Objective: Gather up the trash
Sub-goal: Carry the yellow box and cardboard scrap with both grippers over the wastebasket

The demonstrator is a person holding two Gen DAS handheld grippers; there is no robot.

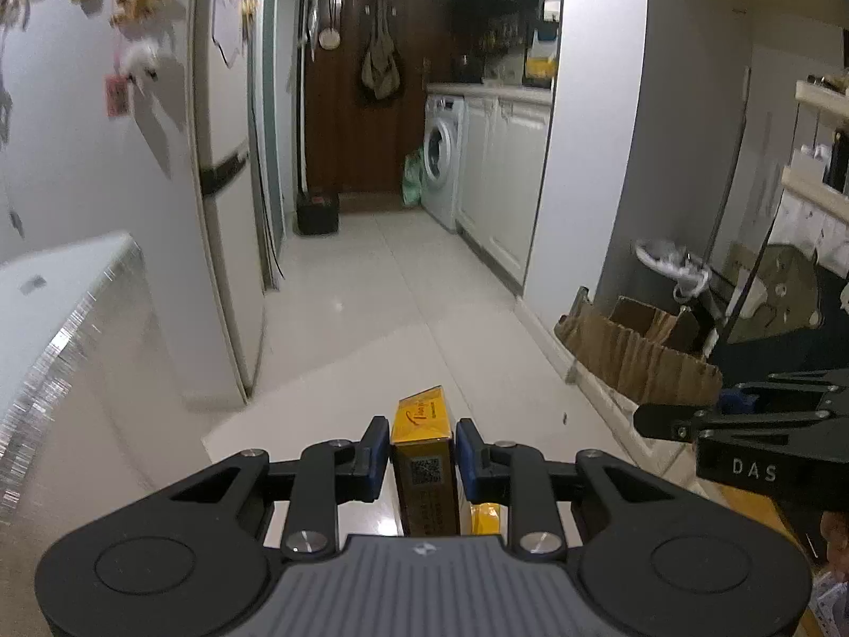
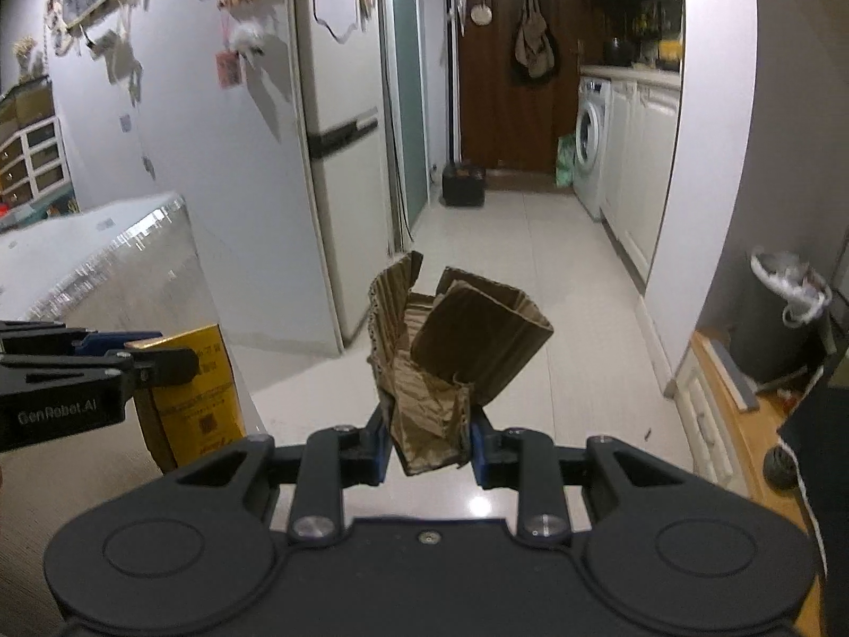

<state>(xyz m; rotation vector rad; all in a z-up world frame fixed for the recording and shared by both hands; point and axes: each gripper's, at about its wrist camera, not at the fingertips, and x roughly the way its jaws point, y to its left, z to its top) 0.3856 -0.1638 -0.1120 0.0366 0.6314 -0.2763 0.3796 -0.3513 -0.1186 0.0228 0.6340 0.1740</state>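
- Left claw (image 1: 423, 459) clamps a yellow carton (image 1: 424, 456): light, stiff, smooth-sided, best pinched across its narrow faces.
- Right claw (image 2: 430, 443) pinches crumpled cardboard (image 2: 451, 350) at its near end: light, crushable, held over the floor (image 2: 557, 292).

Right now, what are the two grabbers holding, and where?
Left gripper pinches the yellow box by its sides; right gripper pinches the crumpled cardboard at its bottom end.
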